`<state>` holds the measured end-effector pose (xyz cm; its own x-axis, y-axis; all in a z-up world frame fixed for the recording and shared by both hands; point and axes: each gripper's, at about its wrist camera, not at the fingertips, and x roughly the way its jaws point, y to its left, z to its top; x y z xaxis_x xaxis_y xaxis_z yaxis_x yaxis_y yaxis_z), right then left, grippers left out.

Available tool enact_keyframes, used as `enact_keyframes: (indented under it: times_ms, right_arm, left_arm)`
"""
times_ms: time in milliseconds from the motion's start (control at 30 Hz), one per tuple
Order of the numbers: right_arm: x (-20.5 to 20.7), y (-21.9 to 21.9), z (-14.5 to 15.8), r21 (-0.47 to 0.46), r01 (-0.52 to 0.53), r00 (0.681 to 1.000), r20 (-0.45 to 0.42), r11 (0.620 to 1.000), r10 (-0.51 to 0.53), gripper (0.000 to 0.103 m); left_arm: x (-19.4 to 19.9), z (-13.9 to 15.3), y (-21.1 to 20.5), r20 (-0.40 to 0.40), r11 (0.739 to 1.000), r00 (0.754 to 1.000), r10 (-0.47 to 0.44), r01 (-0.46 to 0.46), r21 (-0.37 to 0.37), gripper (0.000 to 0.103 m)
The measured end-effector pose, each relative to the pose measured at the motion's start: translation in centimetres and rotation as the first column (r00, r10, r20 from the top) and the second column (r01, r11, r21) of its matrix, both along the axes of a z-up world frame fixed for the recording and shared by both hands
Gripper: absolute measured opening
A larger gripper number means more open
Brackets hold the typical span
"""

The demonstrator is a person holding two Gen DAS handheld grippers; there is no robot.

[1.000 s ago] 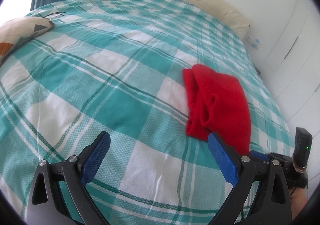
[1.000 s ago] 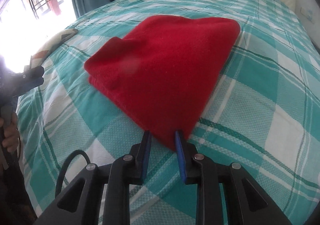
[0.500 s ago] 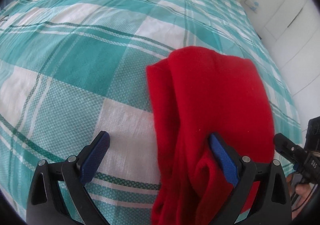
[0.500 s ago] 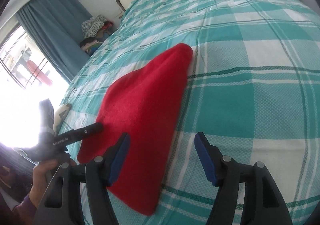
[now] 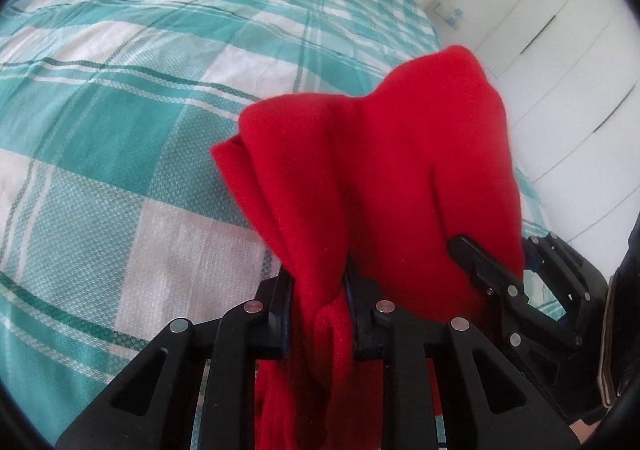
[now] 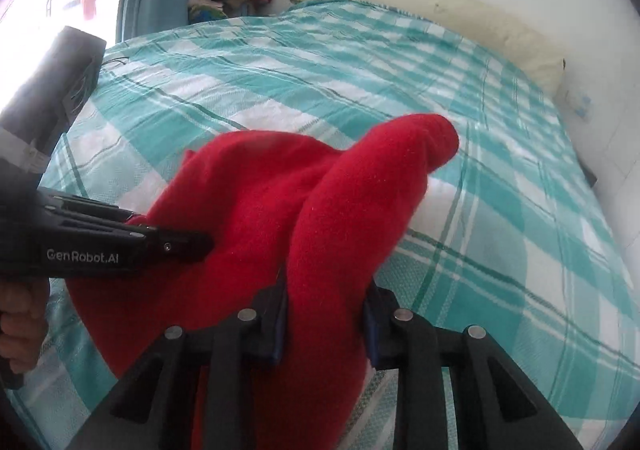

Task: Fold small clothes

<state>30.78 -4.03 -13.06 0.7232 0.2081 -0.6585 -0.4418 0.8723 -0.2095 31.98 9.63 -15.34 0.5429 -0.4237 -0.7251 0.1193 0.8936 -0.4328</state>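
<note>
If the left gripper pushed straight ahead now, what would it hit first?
The red garment itself: the left gripper is closing on a fold of it, and the cloth bunches directly ahead. Beyond that, probably the checked bedspread.

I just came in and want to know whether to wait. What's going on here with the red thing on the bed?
A person is folding a small red garment on a bed with a teal checked bedspread, holding tongs in each hand. The left tongs and the right tongs are both closing, each with a bunch of the red fabric between its jaws. The garment is gathered up between them, not yet laid flat.
</note>
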Motion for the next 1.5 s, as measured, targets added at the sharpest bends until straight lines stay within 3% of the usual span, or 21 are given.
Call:
enact_keyframes:
  times_ms: [133, 233, 300, 333, 367, 400, 433, 533, 600, 667, 833, 933, 1000, 1067, 1233, 1400, 1500]
  right_arm:
    - [-0.9, -1.0, 4.6, 0.139, -0.006, 0.998, 0.061, 0.990, -0.002, 0.029]
    - [0.0, -2.4, 7.3, 0.257, 0.013, 0.999, 0.035, 0.966, -0.022, 0.029]
    - [1.6, -3.5, 7.1, 0.308, 0.042, 0.999, -0.042, 0.951, -0.030, 0.034]
    - [2.4, -4.3, 6.3, 0.318, 0.066, 0.994, -0.104, 0.946, -0.034, 0.037]
    - [2.7, -5.5, 5.2, 0.316, 0.098, 0.987, -0.154, 0.944, -0.051, 0.049]
    - [2.8, -6.7, 4.1, 0.283, 0.144, 0.979, -0.182, 0.948, -0.094, 0.065]
    - [2.4, -7.9, 3.1, 0.239, 0.185, 0.971, -0.192, 0.953, -0.140, 0.071]
    - [-0.7, -11.5, 1.6, 0.157, 0.213, 0.966, -0.183, 0.964, -0.184, 0.073]
    - [-3.5, -13.0, 1.8, 0.114, 0.221, 0.967, -0.156, 0.969, -0.202, 0.079]
    - [-6.5, -14.2, 3.0, 0.120, 0.215, 0.971, -0.133, 0.969, -0.199, 0.083]
    - [-14.0, -15.1, 7.0, 0.176, 0.202, 0.973, -0.151, 0.964, -0.176, 0.085]
    - [-18.2, -15.3, 9.5, 0.223, 0.193, 0.973, -0.170, 0.956, -0.156, 0.091]
    - [-20.2, -15.1, 10.6, 0.231, 0.197, 0.972, -0.170, 0.953, -0.160, 0.097]
    - [-21.8, -14.8, 11.1, 0.240, 0.205, 0.972, -0.168, 0.949, -0.167, 0.097]
    - [-23.9, -13.5, 10.8, 0.243, 0.225, 0.965, -0.189, 0.944, -0.181, 0.097]
    - [-24.9, -12.3, 10.0, 0.238, 0.227, 0.964, -0.194, 0.944, -0.183, 0.098]
    - [-25.5, -11.9, 10.2, 0.236, 0.229, 0.965, -0.180, 0.944, -0.189, 0.102]
  left_arm:
    - [-1.3, 5.2, 0.1, 0.107, 1.000, 0.994, -0.021, 0.018, 0.021, 0.020]
    - [-1.3, 7.2, 0.0, 0.120, 0.999, 0.992, -0.031, 0.028, 0.033, 0.026]
    - [-0.6, 6.0, -0.4, 0.068, 0.995, 0.997, -0.025, 0.019, 0.098, 0.058]
    - [-0.4, 4.9, -0.4, 0.046, 0.989, 0.999, -0.010, 0.003, 0.151, 0.066]
    - [-0.8, 3.8, -0.3, 0.036, 0.977, 0.999, 0.014, -0.021, 0.211, 0.073]
    - [-1.4, 2.8, -0.1, 0.043, 0.962, 0.998, 0.039, -0.049, 0.270, 0.073]
    - [-2.2, 2.2, 0.1, 0.061, 0.947, 0.997, 0.055, -0.071, 0.315, 0.073]
    - [-6.3, 2.4, 0.4, 0.148, 0.905, 0.987, 0.069, -0.125, 0.408, 0.083]
    - [-8.9, 3.7, -0.1, 0.234, 0.851, 0.968, 0.087, -0.194, 0.487, 0.100]
    - [-11.1, 5.6, -0.9, 0.310, 0.796, 0.945, 0.099, -0.263, 0.546, 0.100]
    - [-16.1, 10.9, -2.4, 0.391, 0.734, 0.913, 0.120, -0.346, 0.584, 0.103]
    - [-19.7, 12.8, -3.2, 0.404, 0.739, 0.906, 0.127, -0.358, 0.571, 0.103]
    - [-21.3, 13.5, -3.3, 0.352, 0.768, 0.920, 0.173, -0.350, 0.537, 0.103]
    - [-22.8, 13.7, -3.7, 0.316, 0.804, 0.934, 0.167, -0.315, 0.504, 0.103]
    - [-26.0, 13.9, -5.4, 0.312, 0.843, 0.941, 0.128, -0.269, 0.465, 0.103]
    - [-27.5, 13.9, -6.6, 0.326, 0.822, 0.938, 0.120, -0.278, 0.497, 0.103]
    - [-27.9, 13.8, -6.7, 0.305, 0.827, 0.945, 0.120, -0.265, 0.496, 0.103]
